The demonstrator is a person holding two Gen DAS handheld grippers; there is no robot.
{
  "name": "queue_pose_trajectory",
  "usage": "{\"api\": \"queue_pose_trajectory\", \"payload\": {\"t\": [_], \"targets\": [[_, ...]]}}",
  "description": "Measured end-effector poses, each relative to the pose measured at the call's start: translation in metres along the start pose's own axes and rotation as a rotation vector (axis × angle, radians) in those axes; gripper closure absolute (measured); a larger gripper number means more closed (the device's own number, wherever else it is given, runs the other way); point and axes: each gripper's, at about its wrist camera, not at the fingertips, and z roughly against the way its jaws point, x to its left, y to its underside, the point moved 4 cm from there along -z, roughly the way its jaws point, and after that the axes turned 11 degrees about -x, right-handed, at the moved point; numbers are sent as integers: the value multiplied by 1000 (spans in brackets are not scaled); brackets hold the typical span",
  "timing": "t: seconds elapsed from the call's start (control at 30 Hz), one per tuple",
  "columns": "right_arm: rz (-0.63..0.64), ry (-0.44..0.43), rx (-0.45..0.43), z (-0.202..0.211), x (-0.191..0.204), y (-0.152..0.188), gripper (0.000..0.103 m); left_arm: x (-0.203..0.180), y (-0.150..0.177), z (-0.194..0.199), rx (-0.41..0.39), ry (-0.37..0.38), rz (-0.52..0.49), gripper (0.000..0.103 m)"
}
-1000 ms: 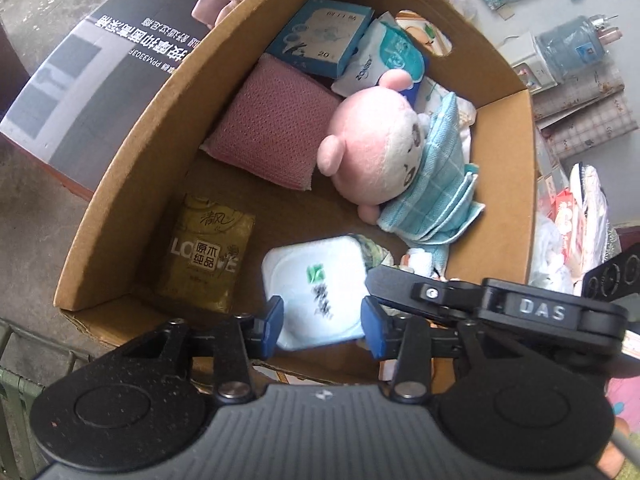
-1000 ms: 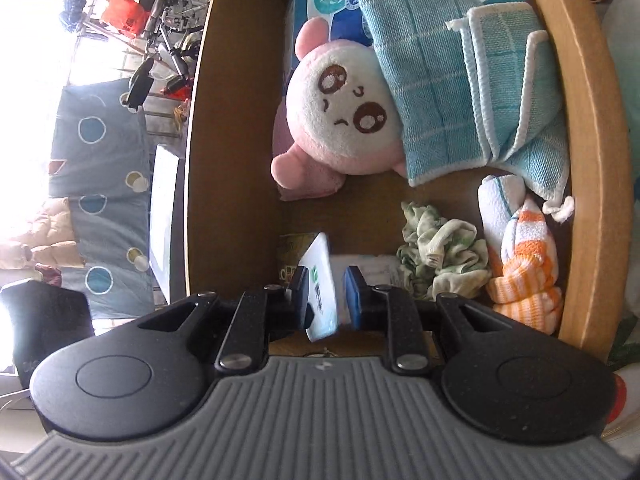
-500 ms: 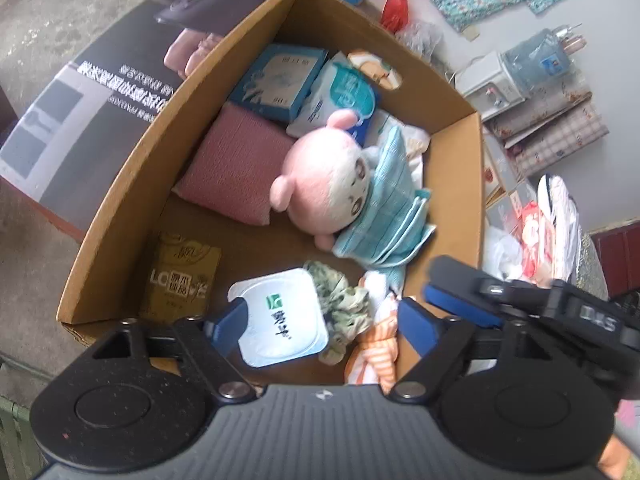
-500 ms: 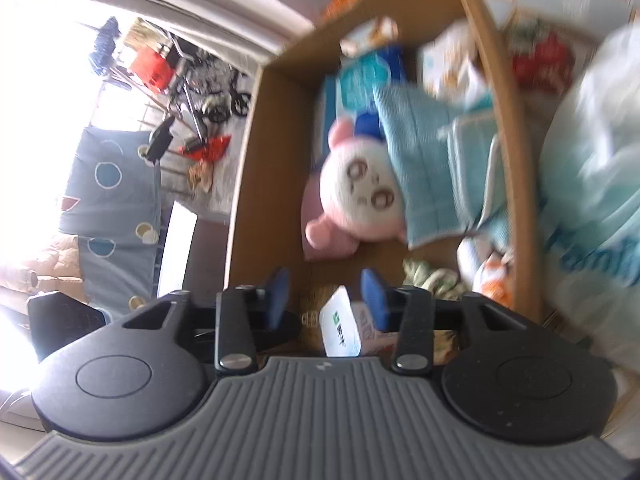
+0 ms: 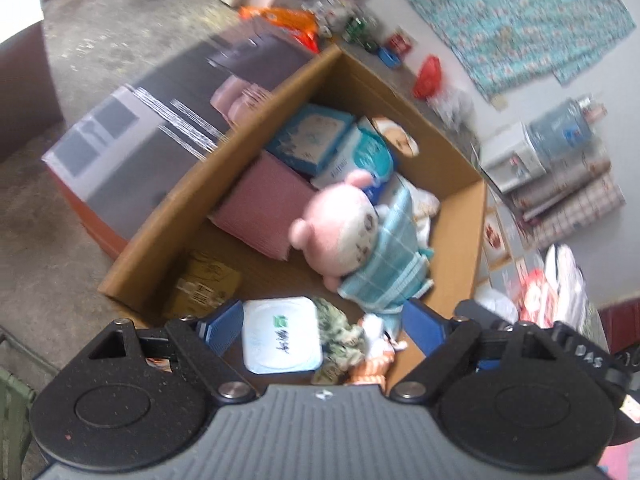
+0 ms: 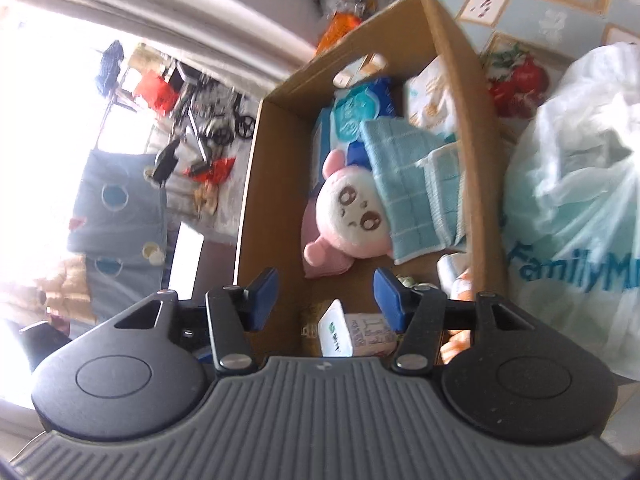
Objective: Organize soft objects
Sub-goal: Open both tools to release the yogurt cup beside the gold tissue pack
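Observation:
A white wipes pack (image 5: pixel 280 336) lies flat at the near end of the cardboard box (image 5: pixel 200 184), beside a green scrunchie (image 5: pixel 340 332) and an orange-striped sock (image 5: pixel 372 364). My left gripper (image 5: pixel 322 316) hovers above them with its jaws opening and nothing touching the pads. My right gripper (image 6: pixel 326 284) is also above the box (image 6: pixel 272 184), its jaws opening, with the wipes pack (image 6: pixel 336 334) below and clear of them. Farther in, a pink plush (image 5: pixel 340 232) (image 6: pixel 352 216) lies under a teal towel (image 5: pixel 392 272) (image 6: pixel 412 188).
Also in the box are a pink cloth pad (image 5: pixel 264 208), a gold pack (image 5: pixel 204 280), a blue tissue box (image 5: pixel 312 140) and a blue wipes pack (image 5: pixel 368 156). A grey printed carton (image 5: pixel 140 140) stands left of the box. A white plastic bag (image 6: pixel 580 200) bulges on its right.
Both grippers let go of the white wipes pack, opened and rose away from the box. The pack now lies flat on the box floor.

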Motion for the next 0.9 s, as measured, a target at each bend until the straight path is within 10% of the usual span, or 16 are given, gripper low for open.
{"api": "queue_pose_trajectory", "payload": {"t": [0.27, 0.43, 0.53, 0.9], "targets": [[218, 79, 226, -80, 30, 33, 51, 52, -13, 32, -88, -94, 104, 15], [373, 114, 320, -116, 40, 51, 78, 84, -13, 37, -94, -122, 148, 15], [508, 60, 350, -120, 60, 60, 91, 98, -13, 40, -96, -128, 166, 15], [858, 63, 310, -124, 88, 59, 92, 109, -11, 40, -103, -129, 184, 15]]}}
